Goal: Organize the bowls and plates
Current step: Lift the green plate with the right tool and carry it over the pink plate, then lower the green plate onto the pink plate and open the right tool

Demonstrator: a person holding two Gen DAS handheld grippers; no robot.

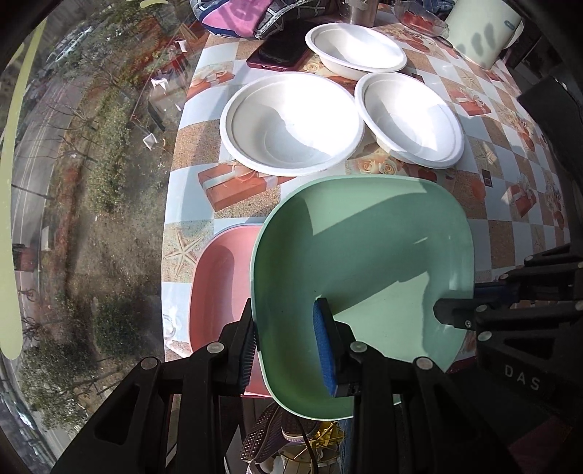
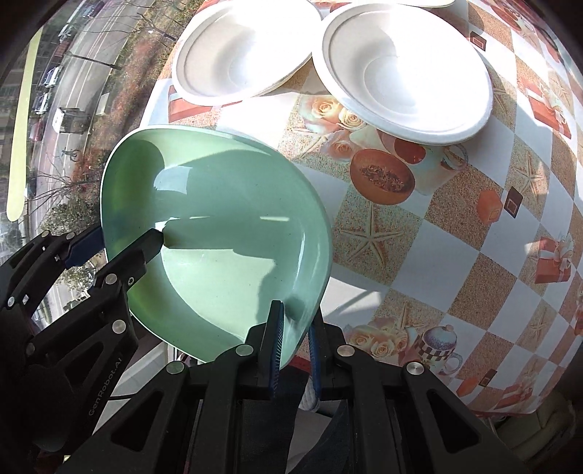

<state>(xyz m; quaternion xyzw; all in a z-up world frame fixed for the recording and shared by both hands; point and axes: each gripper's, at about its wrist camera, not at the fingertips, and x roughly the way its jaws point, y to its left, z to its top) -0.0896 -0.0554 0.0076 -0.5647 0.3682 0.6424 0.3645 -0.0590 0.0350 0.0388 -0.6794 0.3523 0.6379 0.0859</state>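
A green square plate (image 1: pixel 364 269) is held tilted above the table's near edge. My left gripper (image 1: pixel 288 328) is shut on its left rim. My right gripper (image 2: pixel 295 328) is shut on its opposite rim and shows in the left wrist view (image 1: pixel 459 310). The green plate (image 2: pixel 218 248) also shows in the right wrist view, with the left gripper (image 2: pixel 120 244) on its far side. A pink plate (image 1: pixel 222 291) lies on the table under the green plate's left side. Three white paper bowls sit beyond: a large one (image 1: pixel 291 124), one to its right (image 1: pixel 410 120) and one farther back (image 1: pixel 355 45).
The table (image 2: pixel 455 226) has a checkered patterned cloth. At its far end lie a dark phone (image 1: pixel 278 51), a bundled cloth (image 1: pixel 247 18), a glass dish (image 1: pixel 419 16) and a white cup (image 1: pixel 481 29). A window on the left overlooks a street.
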